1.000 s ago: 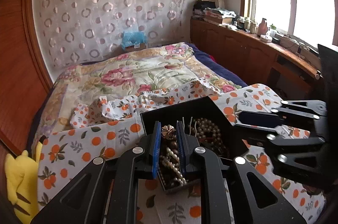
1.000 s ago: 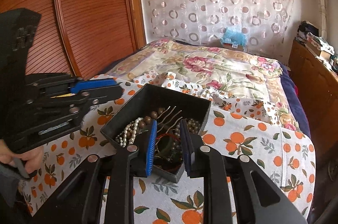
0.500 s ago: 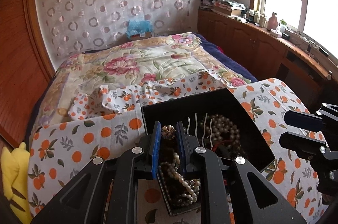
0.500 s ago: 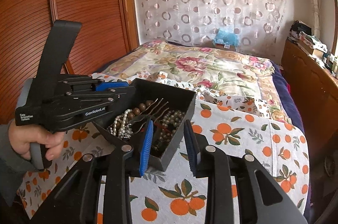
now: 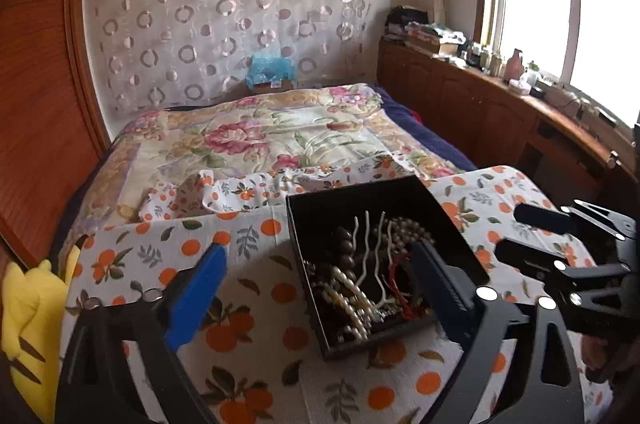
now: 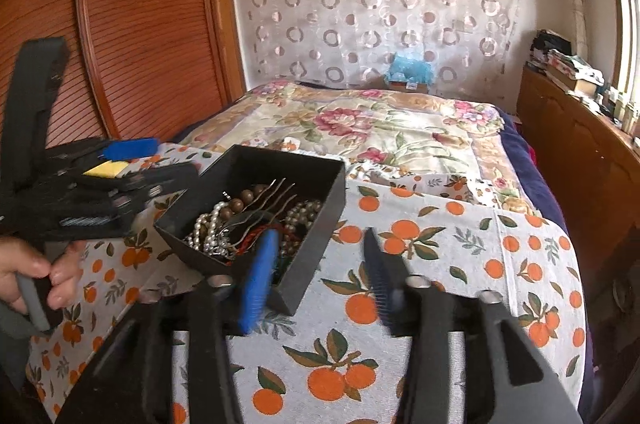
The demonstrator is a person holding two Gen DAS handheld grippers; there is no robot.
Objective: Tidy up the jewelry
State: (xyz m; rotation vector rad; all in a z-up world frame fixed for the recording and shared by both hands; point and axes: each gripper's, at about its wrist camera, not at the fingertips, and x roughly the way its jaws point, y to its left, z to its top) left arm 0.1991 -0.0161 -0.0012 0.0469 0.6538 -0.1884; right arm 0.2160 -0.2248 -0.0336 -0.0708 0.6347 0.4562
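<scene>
At the far left edge of the left wrist view a yellow plush toy (image 5: pixel 24 308) lies beside the orange-print cloth (image 5: pixel 256 308) that covers the near end of the bed. The left gripper (image 5: pixel 320 288) has just been opening; its jaws now stand wide apart, the blue pad (image 5: pixel 198 298) over bare cloth to the left of the box and the other finger over the box's right part, neither pressing on anything. Between them sits the black jewelry box (image 5: pixel 384 199), open-topped and resting on the cloth, filled with a pearl necklace (image 5: pixel 348 294), dark brown beads (image 5: pixel 346 244), a pale wavy hair fork (image 5: pixel 374 260) and a red cord (image 5: pixel 394 278). To the right, the right gripper (image 5: pixel 532 232) reaches in from the edge, just beside the box but apart from it. From the right wrist view, a hand (image 6: pixel 28 276) at the left holds the left gripper's handle; the box (image 6: pixel 316 220) stands in the middle, tilted with one corner toward the camera. The right gripper (image 6: pixel 316 276) has also just been opening: its blue pad (image 6: pixel 256 280) hangs over the box's near corner, its dark pad (image 6: pixel 380 280) over the cloth (image 6: pixel 440 248), nothing pinched. Behind lies a floral quilt (image 6: pixel 380 127).
</scene>
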